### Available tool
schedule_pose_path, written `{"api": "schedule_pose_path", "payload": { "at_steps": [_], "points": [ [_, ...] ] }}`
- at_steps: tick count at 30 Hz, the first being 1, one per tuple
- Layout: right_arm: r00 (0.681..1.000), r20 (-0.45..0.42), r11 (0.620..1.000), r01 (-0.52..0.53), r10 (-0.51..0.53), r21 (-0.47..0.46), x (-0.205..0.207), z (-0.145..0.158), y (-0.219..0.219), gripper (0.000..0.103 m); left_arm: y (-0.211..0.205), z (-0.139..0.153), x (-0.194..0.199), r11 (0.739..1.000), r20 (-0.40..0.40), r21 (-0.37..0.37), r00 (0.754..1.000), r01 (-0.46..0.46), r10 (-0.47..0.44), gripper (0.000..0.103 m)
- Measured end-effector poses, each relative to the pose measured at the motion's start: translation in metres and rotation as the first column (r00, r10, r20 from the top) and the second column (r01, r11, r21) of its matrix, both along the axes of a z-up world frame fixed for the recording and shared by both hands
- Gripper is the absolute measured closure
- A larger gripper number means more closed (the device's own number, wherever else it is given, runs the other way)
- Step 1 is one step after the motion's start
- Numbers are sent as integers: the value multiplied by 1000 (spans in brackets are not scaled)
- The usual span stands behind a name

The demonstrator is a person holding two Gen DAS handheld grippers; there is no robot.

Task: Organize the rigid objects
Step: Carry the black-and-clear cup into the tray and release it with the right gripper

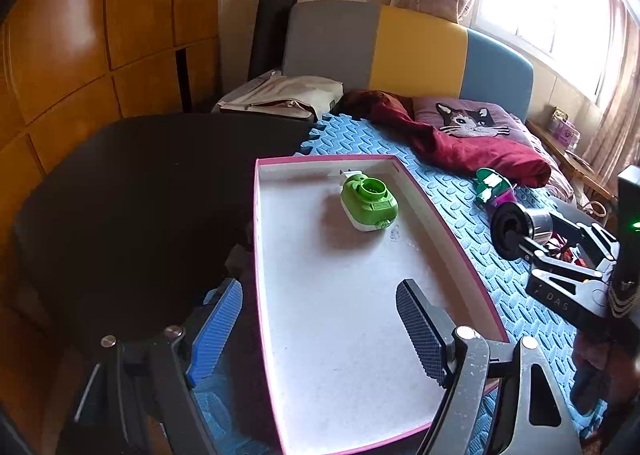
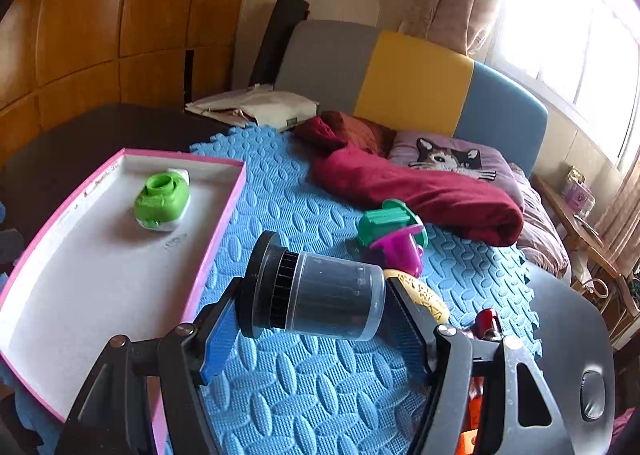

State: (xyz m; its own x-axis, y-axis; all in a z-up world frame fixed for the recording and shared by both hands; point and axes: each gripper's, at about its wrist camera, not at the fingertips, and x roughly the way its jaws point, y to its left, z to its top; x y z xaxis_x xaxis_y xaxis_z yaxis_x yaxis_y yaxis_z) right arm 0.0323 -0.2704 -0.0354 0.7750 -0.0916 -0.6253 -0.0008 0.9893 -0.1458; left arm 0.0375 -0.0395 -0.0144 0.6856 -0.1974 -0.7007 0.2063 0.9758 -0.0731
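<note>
A pink-rimmed white tray point(image 1: 424, 191) point(image 2: 224, 215) lies on the blue foam mat. A green toy point(image 1: 369, 204) point(image 2: 162, 201) sits inside it near the far end. My left gripper point(image 1: 320, 329) is open and empty, its fingers astride the tray's left wall. My right gripper point(image 2: 316, 329) is shut on a black-capped clear cylinder point(image 2: 316, 295) point(image 1: 520, 229), held sideways above the mat to the right of the tray. A green and purple toy point(image 2: 394, 237) point(image 1: 494, 187) lies on the mat beyond it. A yellow patterned object point(image 2: 426, 295) sits behind the right finger.
A dark table point(image 1: 140, 195) stands left of the tray. A red blanket point(image 2: 420, 191) and a cat pillow point(image 2: 452, 159) lie at the mat's far side. A red object point(image 2: 490, 321) and a grey chair point(image 2: 572, 339) are at the right.
</note>
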Motion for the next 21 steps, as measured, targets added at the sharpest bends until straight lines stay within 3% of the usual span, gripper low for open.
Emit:
{"api": "schedule_pose_path", "payload": {
  "at_steps": [5, 11, 14, 21],
  "points": [
    [1000, 23, 1000, -17, 17, 13, -4, 8, 6, 33, 6, 4, -2, 1000, 11, 0, 1000, -20, 20, 23],
    [1000, 25, 999, -2, 3, -36, -7, 18, 21, 33, 15, 10, -5, 999, 25, -7, 999, -36, 36, 23],
    [1000, 12, 1000, 11, -11, 2, -7, 25, 29, 33, 24, 13, -5, 999, 37, -13, 998, -53, 54, 23],
    [999, 12, 999, -31, 31, -9, -5, 37, 71, 33, 46, 16, -7, 995, 45, -27, 994, -97, 98, 23]
  ]
}}
